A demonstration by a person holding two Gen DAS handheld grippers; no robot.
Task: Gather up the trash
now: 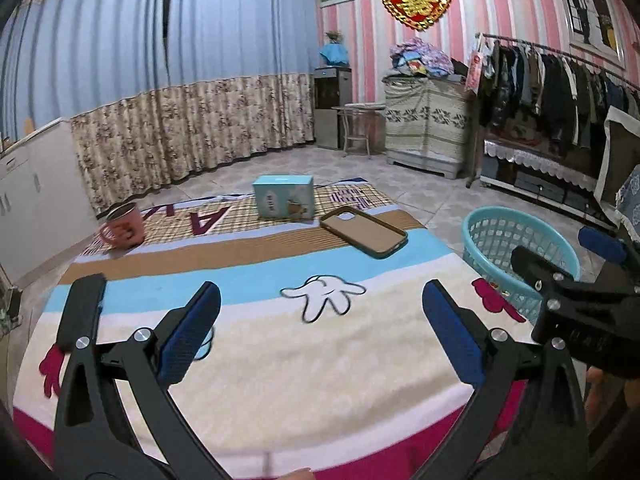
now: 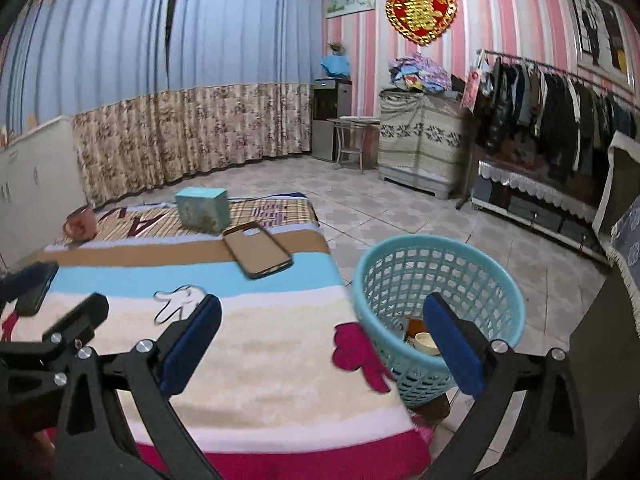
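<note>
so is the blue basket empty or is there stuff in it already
Not empty. In the right wrist view the blue basket holds a few items at the bottom, including a small pale round container; what the rest are is unclear.

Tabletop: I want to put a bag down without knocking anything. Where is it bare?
The near half of the striped cloth is bare, from the phone case back to the near edge. The far end is crowded: pink mug, teal box and phone case. The blue basket stands beside the table's right edge.
</note>
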